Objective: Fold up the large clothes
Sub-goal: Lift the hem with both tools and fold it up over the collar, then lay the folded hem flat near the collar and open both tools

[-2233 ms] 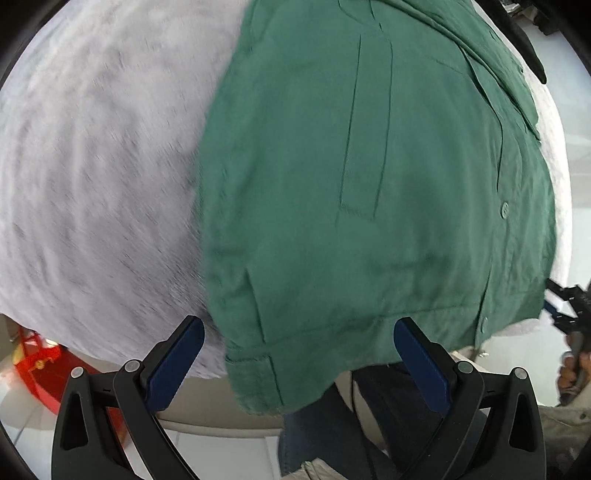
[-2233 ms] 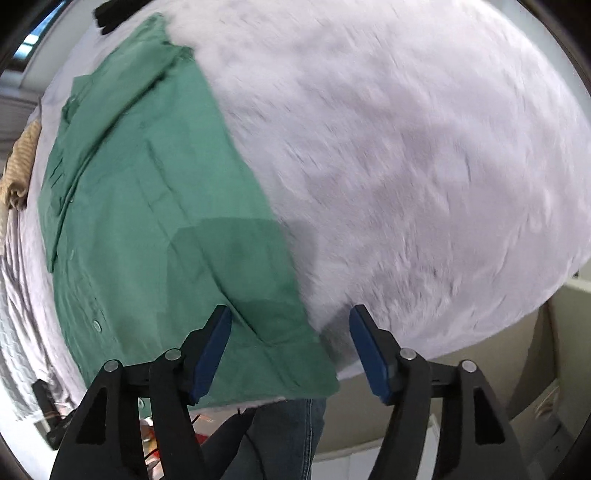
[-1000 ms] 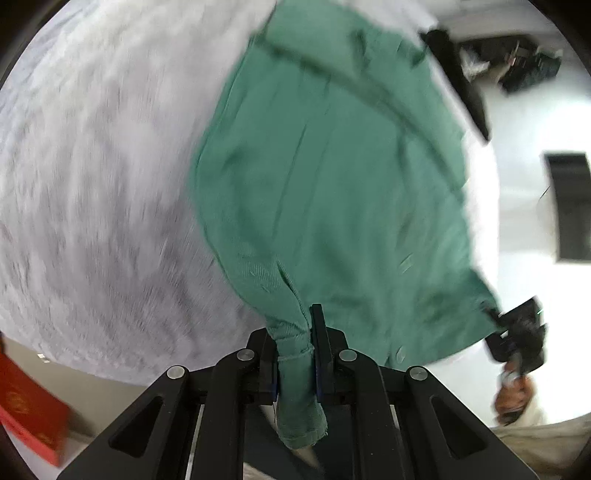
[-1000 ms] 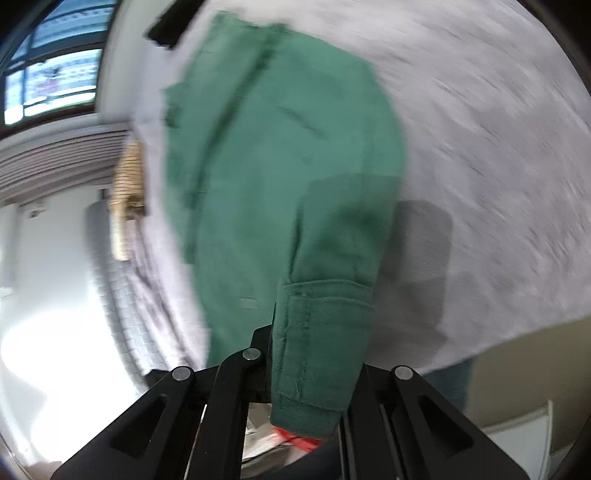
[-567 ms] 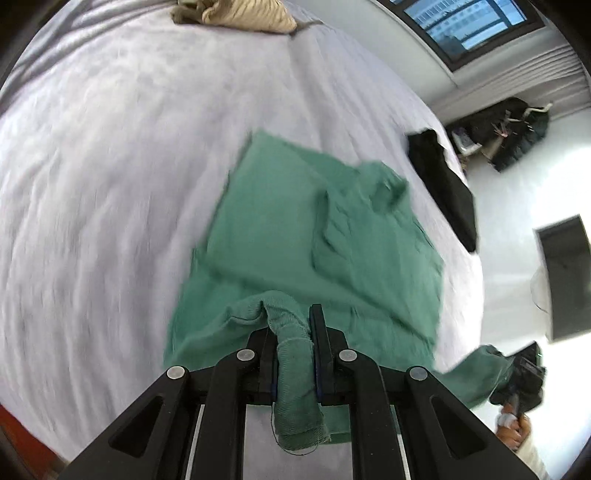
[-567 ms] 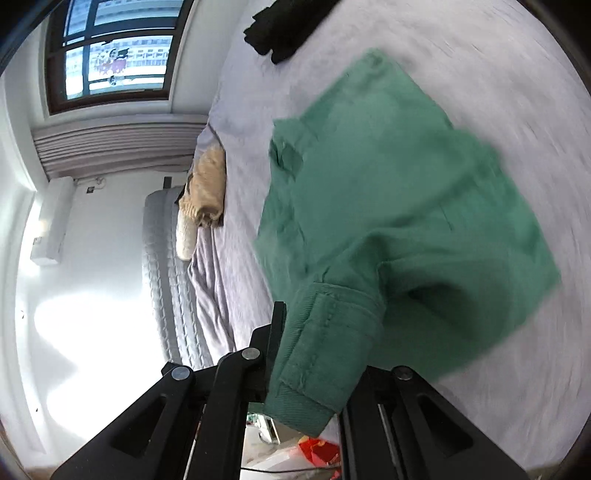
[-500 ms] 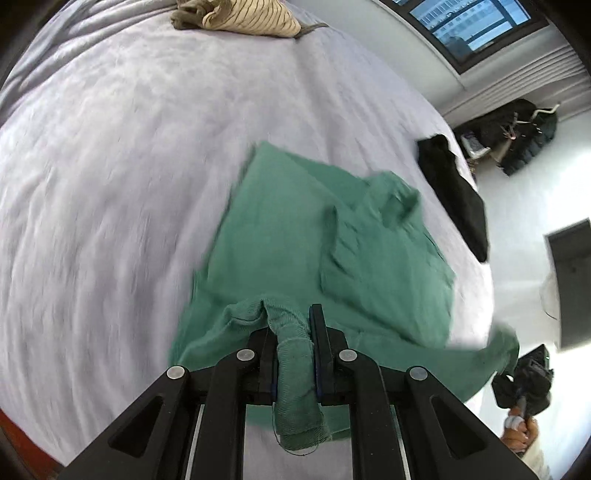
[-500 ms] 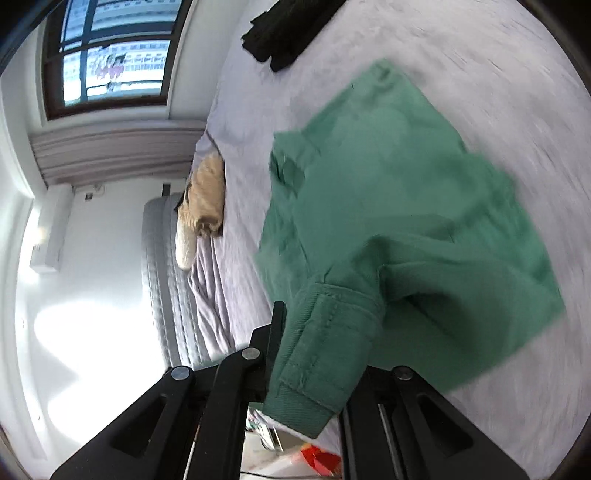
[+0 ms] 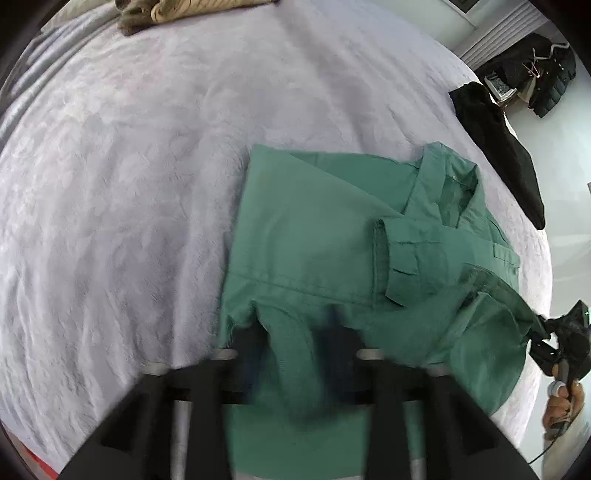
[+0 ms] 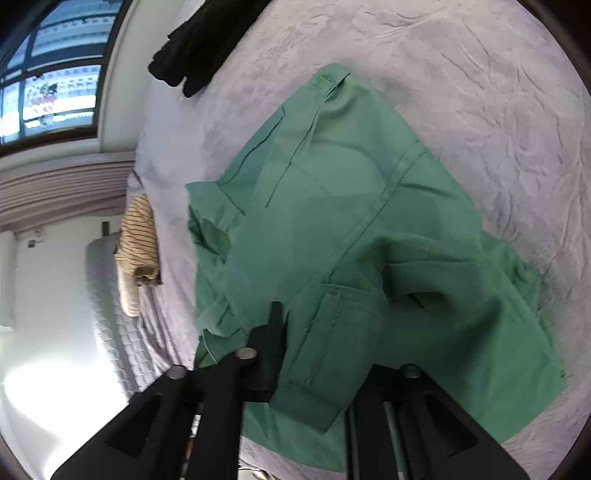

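Note:
A large green button shirt [image 9: 325,236] lies on the pale grey bed, its lower half lifted and folded up toward the collar [image 9: 448,184]. My left gripper [image 9: 295,347] is blurred; its jaws stand apart, with the shirt's hem corner loose between them. My right gripper [image 10: 325,354] holds the other hem corner of the shirt [image 10: 332,206] between its jaws, which stand wider than before; one finger is hidden by cloth. The right gripper also shows in the left wrist view [image 9: 554,343] at the shirt's right edge.
A black garment [image 9: 498,147] lies at the bed's far right edge. A striped beige garment [image 9: 177,11] lies near the headboard. The grey bedspread [image 9: 110,184] spreads wide to the left. A window [image 10: 44,85] is beyond the bed.
Both grippers carried the shirt's hem forward over its upper part and lowered it. The left jaws, shut on the hem before, have now parted; the right jaws have widened too.

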`<state>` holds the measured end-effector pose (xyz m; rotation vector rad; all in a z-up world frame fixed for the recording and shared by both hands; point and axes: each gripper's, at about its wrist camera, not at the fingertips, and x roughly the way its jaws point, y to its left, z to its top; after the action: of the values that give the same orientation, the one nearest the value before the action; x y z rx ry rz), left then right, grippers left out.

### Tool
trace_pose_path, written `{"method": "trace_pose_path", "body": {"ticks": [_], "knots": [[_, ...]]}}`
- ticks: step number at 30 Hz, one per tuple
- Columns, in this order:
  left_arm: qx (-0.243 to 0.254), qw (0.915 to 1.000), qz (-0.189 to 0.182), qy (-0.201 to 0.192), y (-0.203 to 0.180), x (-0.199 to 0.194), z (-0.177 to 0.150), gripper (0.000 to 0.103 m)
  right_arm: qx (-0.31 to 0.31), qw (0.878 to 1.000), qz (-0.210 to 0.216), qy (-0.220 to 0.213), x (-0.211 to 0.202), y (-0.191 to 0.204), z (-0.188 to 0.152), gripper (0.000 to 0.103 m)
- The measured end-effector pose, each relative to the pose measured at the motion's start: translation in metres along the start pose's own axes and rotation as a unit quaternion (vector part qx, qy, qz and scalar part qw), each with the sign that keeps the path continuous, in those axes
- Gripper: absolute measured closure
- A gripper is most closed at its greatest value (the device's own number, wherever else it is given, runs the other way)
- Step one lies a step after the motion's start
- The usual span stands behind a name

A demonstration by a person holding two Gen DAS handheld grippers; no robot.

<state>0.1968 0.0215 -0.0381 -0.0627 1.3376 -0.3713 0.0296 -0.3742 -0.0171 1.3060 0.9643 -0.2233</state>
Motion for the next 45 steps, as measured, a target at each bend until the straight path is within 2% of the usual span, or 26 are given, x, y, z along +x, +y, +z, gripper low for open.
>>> {"method": "trace_pose_path", "body": {"ticks": [1,2,4,8,10,13,14,15,16,17,18,19,21,22,23,25,29,33,35,38,42,45], "knots": [[0.003,0.9996,0.024,-0.016,0.0,-0.005,0.001,0.006,-0.008,1.0,-0.008,-0.007,-0.004,0.001,0.002,0.051],[0.009,0.9988,0.037,-0.03,0.002,-0.009,0.001,0.0,-0.016,1.0,-0.013,-0.014,-0.007,0.003,0.004,0.031],[0.021,0.9986,0.034,-0.035,0.003,-0.011,0.005,0.0,-0.043,0.998,-0.029,-0.021,-0.013,0.008,0.007,0.03],[0.035,0.9975,0.059,-0.017,0.003,0.009,0.014,0.0,-0.117,0.985,-0.124,-0.029,-0.006,0.023,0.015,0.03],[0.033,0.9977,0.059,0.002,0.005,0.03,0.018,0.0,-0.15,0.974,-0.168,-0.035,-0.001,0.026,0.019,0.03],[0.034,0.9972,0.066,0.01,0.005,0.052,0.023,0.0,-0.21,0.95,-0.228,-0.043,0.014,0.036,0.022,0.03],[0.037,0.9968,0.071,0.005,0.004,0.058,0.026,0.004,-0.23,0.941,-0.244,-0.044,0.021,0.039,0.024,0.03],[0.039,0.9962,0.078,-0.001,0.002,0.061,0.028,0.016,-0.246,0.933,-0.259,-0.043,0.029,0.041,0.025,0.03],[0.039,0.996,0.08,-0.002,0.0,0.064,0.029,0.021,-0.254,0.927,-0.273,-0.038,0.036,0.04,0.027,0.03],[0.037,0.9968,0.07,0.0,-0.002,0.068,0.031,0.032,-0.256,0.924,-0.281,-0.033,0.041,0.039,0.028,0.03],[0.037,0.9977,0.056,0.001,-0.003,0.071,0.032,0.05,-0.256,0.922,-0.29,-0.027,0.047,0.036,0.029,0.03],[0.045,0.9968,0.066,0.0,-0.007,0.073,0.031,0.053,-0.26,0.917,-0.301,-0.026,0.052,0.034,0.027,0.034],[0.072,0.9925,0.097,-0.02,-0.015,0.068,0.027,0.081,-0.277,0.907,-0.315,-0.032,0.053,0.036,0.018,0.07],[0.082,0.9907,0.105,-0.029,-0.017,0.062,0.025,0.088,-0.284,0.902,-0.325,-0.037,0.051,0.038,0.013,0.094],[0.085,0.9904,0.104,-0.035,-0.017,0.057,0.023,0.088,-0.297,0.896,-0.327,-0.046,0.046,0.041,0.006,0.097],[0.079,0.9923,0.083,-0.047,-0.013,0.038,0.021,0.088,-0.32,0.891,-0.317,-0.063,0.03,0.049,-0.008,0.098],[0.069,0.9938,0.035,-0.08,-0.009,-0.006,0.025,0.088,-0.331,0.897,-0.276,-0.095,-0.008,0.066,-0.019,0.098],[0.072,0.9884,0.022,-0.132,-0.021,-0.032,0.046,0.088,-0.353,0.89,-0.26,-0.125,-0.023,0.095,-0.007,0.098],[0.065,0.9867,0.026,-0.146,-0.022,-0.032,0.06,0.088,-0.347,0.892,-0.257,-0.133,-0.017,0.104,0.009,0.098],[0.063,0.9851,0.059,-0.148,-0.025,-0.005,0.081,0.088,-0.343,0.891,-0.265,-0.134,0.009,0.106,0.034,0.098],[0.054,0.9868,0.11,-0.105,-0.012,0.063,0.091,0.088,-0.319,0.896,-0.29,-0.106,0.057,0.082,0.065,0.098],[0.051,0.9875,0.117,-0.093,-0.007,0.094,0.087,0.088,-0.311,0.899,-0.293,-0.096,0.084,0.06,0.072,0.097]]}}
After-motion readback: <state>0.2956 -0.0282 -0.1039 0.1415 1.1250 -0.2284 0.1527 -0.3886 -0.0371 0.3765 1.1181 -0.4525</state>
